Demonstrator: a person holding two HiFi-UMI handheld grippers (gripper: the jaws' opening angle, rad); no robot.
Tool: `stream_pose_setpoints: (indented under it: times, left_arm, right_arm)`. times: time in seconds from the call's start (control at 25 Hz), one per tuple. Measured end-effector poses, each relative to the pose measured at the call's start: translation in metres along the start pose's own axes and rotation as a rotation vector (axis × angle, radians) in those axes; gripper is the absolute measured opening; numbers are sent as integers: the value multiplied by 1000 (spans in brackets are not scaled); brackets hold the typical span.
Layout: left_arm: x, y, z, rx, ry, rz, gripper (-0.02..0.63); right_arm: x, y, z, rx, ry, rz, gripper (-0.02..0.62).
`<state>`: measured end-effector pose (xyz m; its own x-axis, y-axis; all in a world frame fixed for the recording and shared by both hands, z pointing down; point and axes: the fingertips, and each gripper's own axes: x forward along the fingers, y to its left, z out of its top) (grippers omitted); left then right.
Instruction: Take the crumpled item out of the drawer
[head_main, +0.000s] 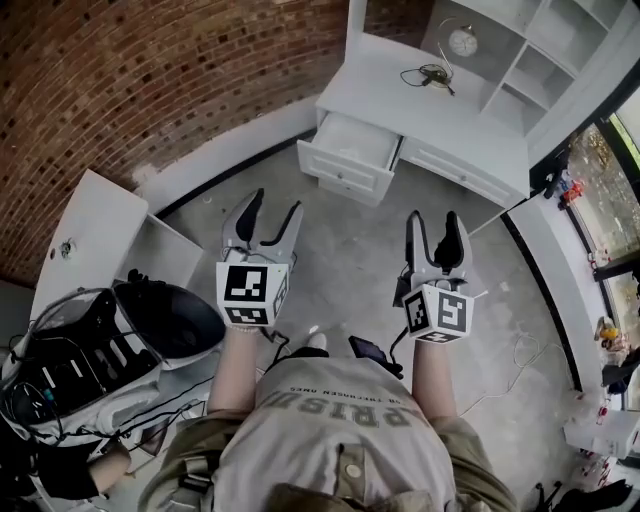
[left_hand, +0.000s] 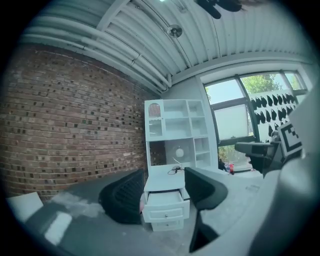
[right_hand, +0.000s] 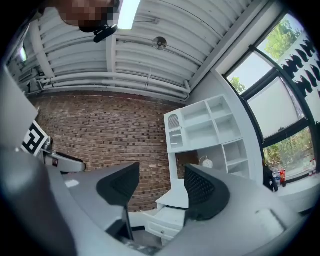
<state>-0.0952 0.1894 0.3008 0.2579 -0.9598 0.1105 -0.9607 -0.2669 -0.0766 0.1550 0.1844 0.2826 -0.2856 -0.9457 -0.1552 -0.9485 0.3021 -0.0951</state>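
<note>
Both tongs are held out in front of the person at about the same height. The left tongs (head_main: 272, 204) and the right tongs (head_main: 432, 217) each have their jaws well apart with nothing between them, which looks like readiness for a reach, not a carry. Both point towards the white bench (head_main: 385, 100), whose left-hand drawer (head_main: 352, 150) is pulled out so that its front juts past the bench edge over the floor (head_main: 340, 265). The crumpled item should be in that drawer, but from here the inside shows only pale surface and the item cannot be made out. The drawer is well apart from both tongs, so the work in hand is probably the approach. The way is open, with bare floor between the person and the drawer front. The black case (head_main: 165, 320) and the white panel (head_main: 90, 230) on the left stand clear of that line. The drawer's mouth faces up, so the tongs would likely need to tip downward over its front rim. Above it, a tangle of dark cord (head_main: 430, 75) lies on the benchtop near the shelf unit (head_main: 540, 60).
</note>
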Motion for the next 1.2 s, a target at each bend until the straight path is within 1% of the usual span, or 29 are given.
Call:
stream_pose_setpoints:
  times: [0.16,0.32,0.52,0.72,0.88,1.08,1.2]
  left_arm:
    - [20,25,-5,-22,14,-13,270]
    - [37,28,-13,-41,40,-34,275]
    - [55,33,-23,-55,58,-44,275]
    - [81,37,-31,-67,68,-28,275]
    - [114,40,-34,-67,77,-15,275]
    - [162,43,-25,-67,68,10,275]
    - [188,40,-21,-61,72,8,276]
  right_arm:
    - [23,7,-6,2,13,-21,275]
    - [35,-1,-16,7,42,-49,275]
    - [54,-6,-28,8,60,-58,275]
    - [82,-20,-42,16,78,-44,275]
    - [115,-37,-53,27,83,-28,275]
    - [162,-58,-58,28,81,5,275]
    - [186,-74,-59,35,76,14,275]
